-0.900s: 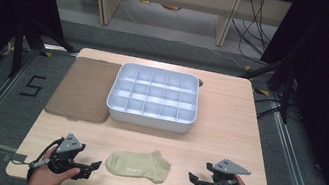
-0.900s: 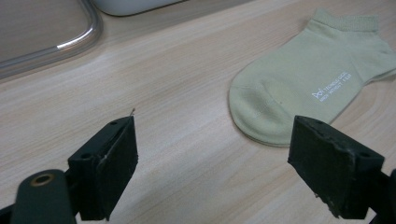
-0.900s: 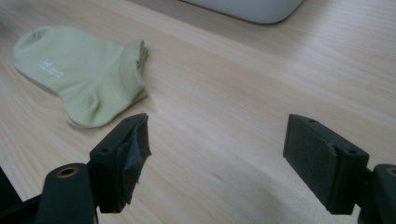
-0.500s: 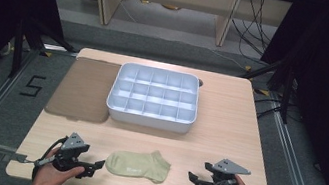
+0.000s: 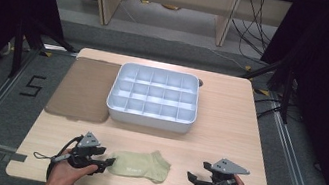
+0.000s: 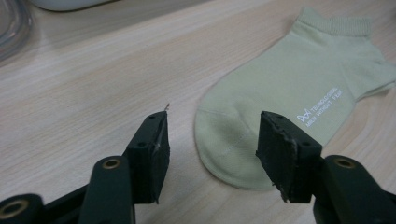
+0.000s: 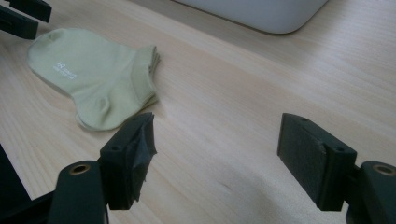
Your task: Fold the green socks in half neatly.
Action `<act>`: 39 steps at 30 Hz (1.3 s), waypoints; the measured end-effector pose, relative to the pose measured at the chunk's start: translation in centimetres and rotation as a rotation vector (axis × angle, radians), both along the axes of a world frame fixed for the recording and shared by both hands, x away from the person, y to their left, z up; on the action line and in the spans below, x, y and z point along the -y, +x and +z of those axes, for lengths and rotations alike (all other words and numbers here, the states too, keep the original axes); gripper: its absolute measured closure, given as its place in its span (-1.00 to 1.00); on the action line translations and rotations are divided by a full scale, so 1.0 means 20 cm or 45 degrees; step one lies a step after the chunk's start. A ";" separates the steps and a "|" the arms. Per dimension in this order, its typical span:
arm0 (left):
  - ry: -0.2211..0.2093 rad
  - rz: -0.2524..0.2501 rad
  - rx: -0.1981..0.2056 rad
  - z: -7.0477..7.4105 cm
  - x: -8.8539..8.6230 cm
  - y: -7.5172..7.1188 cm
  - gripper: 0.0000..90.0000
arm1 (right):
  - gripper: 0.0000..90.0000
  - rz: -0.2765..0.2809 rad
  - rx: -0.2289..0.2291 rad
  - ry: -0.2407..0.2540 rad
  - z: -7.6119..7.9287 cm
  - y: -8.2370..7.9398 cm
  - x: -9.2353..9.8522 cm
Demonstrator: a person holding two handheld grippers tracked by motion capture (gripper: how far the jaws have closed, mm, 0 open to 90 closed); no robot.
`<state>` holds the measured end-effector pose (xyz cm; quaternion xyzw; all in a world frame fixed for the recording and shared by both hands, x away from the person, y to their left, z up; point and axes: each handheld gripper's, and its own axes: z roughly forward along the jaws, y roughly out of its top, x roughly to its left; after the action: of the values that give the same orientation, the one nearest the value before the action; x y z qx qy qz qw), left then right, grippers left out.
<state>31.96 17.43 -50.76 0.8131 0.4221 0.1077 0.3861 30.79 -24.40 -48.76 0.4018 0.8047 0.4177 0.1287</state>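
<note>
A pale green ankle sock (image 5: 140, 164) lies flat near the table's front edge, its toe pointing left and its cuff right. My left gripper (image 5: 107, 165) is open just left of the toe. In the left gripper view the sock's (image 6: 280, 93) toe lies on the wood just beyond and between the parted jaws of the left gripper (image 6: 212, 135), not touching either pad. My right gripper (image 5: 191, 180) rests open to the right of the sock, a short gap from the cuff. In the right gripper view only bare wood lies between the jaws of the right gripper (image 7: 217, 144), with the sock (image 7: 93, 70) off to the left.
A white tray (image 5: 150, 120) divided into several compartments stands mid-table behind the sock. A brown mat (image 5: 82, 89) lies to its left. The table's front edge runs just below both hands. The left gripper's jaw tips (image 7: 23, 16) show at the top left of the right gripper view.
My left gripper has slid a little to the right, closer to the sock's toe. The right gripper and the sock have stayed where they were.
</note>
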 end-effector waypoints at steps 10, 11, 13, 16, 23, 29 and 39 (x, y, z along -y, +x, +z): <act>0.028 -0.011 0.017 -0.04 0.02 -0.01 0.53 | -0.37 0.018 -0.007 0.011 0.00 -0.01 -0.02; 0.033 -0.016 0.021 -0.04 0.02 0.00 0.63 | -0.35 0.030 0.016 -0.012 0.00 0.00 -0.02; 0.031 -0.034 0.026 -0.03 0.03 0.00 0.78 | -0.30 0.032 0.003 -0.016 0.00 -0.01 -0.02; 0.047 -0.067 0.050 -0.01 0.03 0.00 0.85 | -0.21 0.061 0.010 0.007 0.02 -0.02 -0.04; 0.017 -0.076 0.079 0.06 0.02 -0.01 0.87 | 0.34 0.197 0.014 0.046 0.04 -0.01 -0.16; -0.001 -0.104 0.104 0.13 0.02 -0.02 0.87 | 0.60 0.276 0.025 0.007 0.03 0.03 -0.25; -0.021 -0.088 0.114 0.17 0.01 -0.01 0.87 | 0.72 0.341 0.012 -0.048 0.01 0.11 -0.39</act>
<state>31.68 17.19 -47.45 0.8182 0.3770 0.1272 0.4149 32.89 -16.57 -48.59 0.2863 0.8581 0.4180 0.0831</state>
